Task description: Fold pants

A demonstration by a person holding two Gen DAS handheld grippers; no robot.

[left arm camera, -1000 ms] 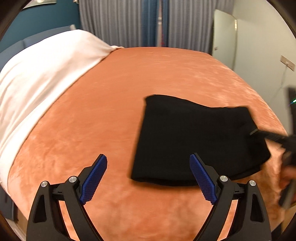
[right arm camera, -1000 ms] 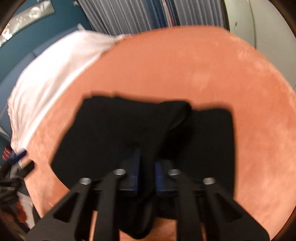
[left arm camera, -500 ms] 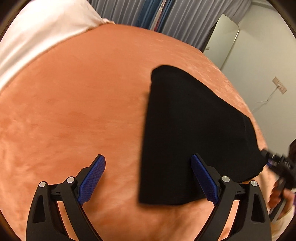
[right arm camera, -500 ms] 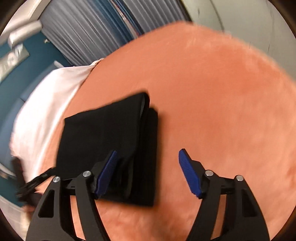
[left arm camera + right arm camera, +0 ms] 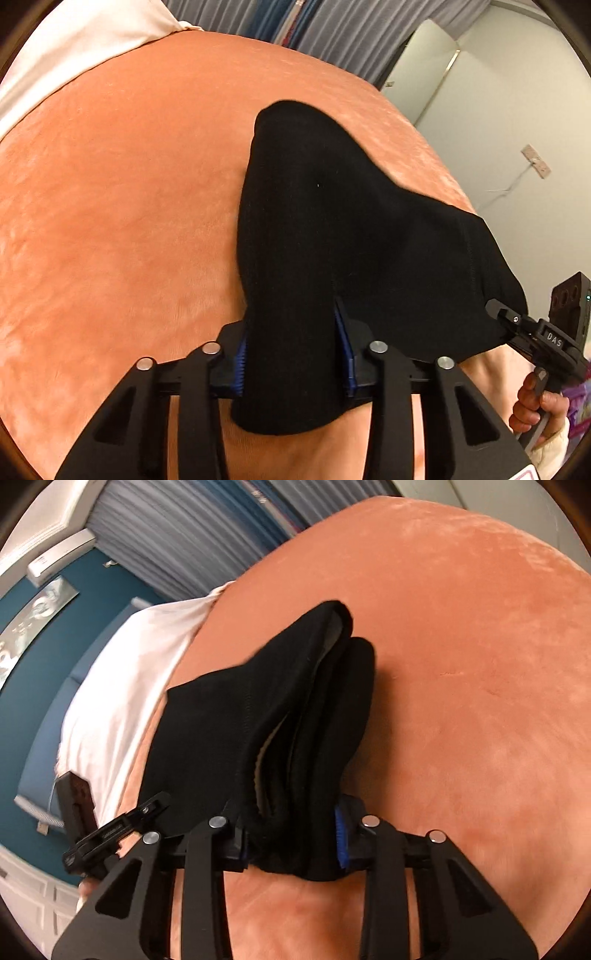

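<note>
Two grippers clamp the folded black pants (image 5: 332, 229) at once. At 6 o'clock in the left wrist view, the left gripper (image 5: 293, 363) has just been closing; its blue pads (image 5: 239, 363) now pinch a thick bunch of the near edge of the cloth between them, narrowly apart. At 3 to 4 o'clock in that view the right gripper's tip (image 5: 496, 308) meets the pants' right corner, with the person's hand (image 5: 537, 406) on its handle below.

In the right wrist view, the right gripper (image 5: 291, 843) at 6 o'clock has likewise just been closing, and its pads (image 5: 340, 843) squeeze several stacked layers of the pants (image 5: 258, 716). The left gripper (image 5: 110, 834) shows at 8 o'clock, at the cloth's left corner.

Farther out, the pants rise from both grips and stretch toward 12 o'clock over the orange blanket (image 5: 129, 184) covering the bed. A white sheet (image 5: 122, 686) lies beyond at 10 o'clock, and grey curtains (image 5: 332, 33) hang at 12 o'clock. No containers are to be seen.
</note>
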